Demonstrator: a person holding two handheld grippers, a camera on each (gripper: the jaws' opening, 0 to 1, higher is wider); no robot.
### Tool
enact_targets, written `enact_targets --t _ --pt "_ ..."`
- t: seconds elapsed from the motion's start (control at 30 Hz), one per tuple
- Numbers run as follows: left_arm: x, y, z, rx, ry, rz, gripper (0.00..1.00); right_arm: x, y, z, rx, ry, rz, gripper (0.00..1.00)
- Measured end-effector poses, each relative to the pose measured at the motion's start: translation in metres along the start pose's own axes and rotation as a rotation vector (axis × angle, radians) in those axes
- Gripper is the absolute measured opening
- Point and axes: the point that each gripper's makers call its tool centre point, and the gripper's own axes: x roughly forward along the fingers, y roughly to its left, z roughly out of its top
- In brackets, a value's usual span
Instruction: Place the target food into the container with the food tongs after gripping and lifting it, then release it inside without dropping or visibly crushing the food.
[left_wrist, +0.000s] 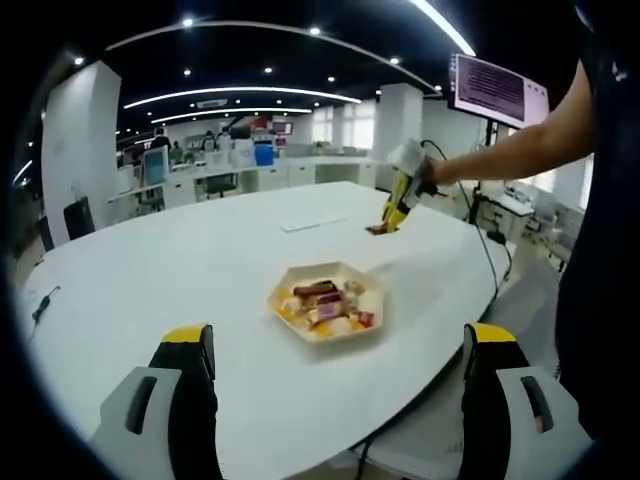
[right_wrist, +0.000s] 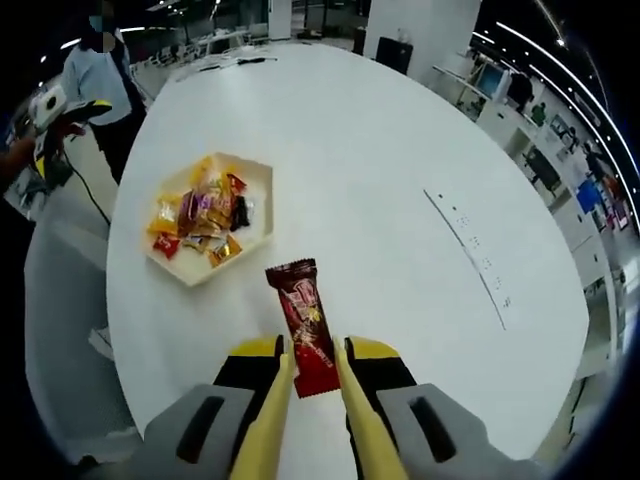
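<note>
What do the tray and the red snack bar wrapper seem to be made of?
Tray: probably paperboard or thin plastic; matte cream walls, crisp folded-looking corners.
Red snack bar wrapper: likely plastic film; glossy printed surface, crimped end. The right gripper is clamped on it.

Table surface: we see the white table (right_wrist: 380, 200) bare over most of its width, open to a gripper from every side
Tray: the hexagonal tray (right_wrist: 255, 215) heaped with wrapped snacks (right_wrist: 205, 215) is the main obstacle, near the table's edge
Gap ahead of right gripper: between the red snack bar (right_wrist: 305, 325) and the tray we see bare tabletop, the two apart
Left gripper approach: in the left gripper view we find clear table between the wide-set jaws and the tray (left_wrist: 370, 290)
Far side: a flat white strip (right_wrist: 470, 255) lies well apart from the tray
</note>
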Motion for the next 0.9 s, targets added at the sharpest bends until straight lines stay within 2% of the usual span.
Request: enact_targets --t 0.47,0.73,0.9 --pt "-0.002 0.000 0.001 0.005 -0.009 0.002 0.99 0.000 0.017 0.029 -0.028 -0.023 0.005 0.23" --pt "-0.004 0.000 0.005 0.005 -0.024 0.002 0.99 0.002 0.035 0.061 -0.050 -0.055 0.018 0.23" --pt "-0.004 0.000 0.005 0.007 -0.035 0.000 0.99 0.005 0.054 0.086 -0.066 -0.078 0.034 0.23"
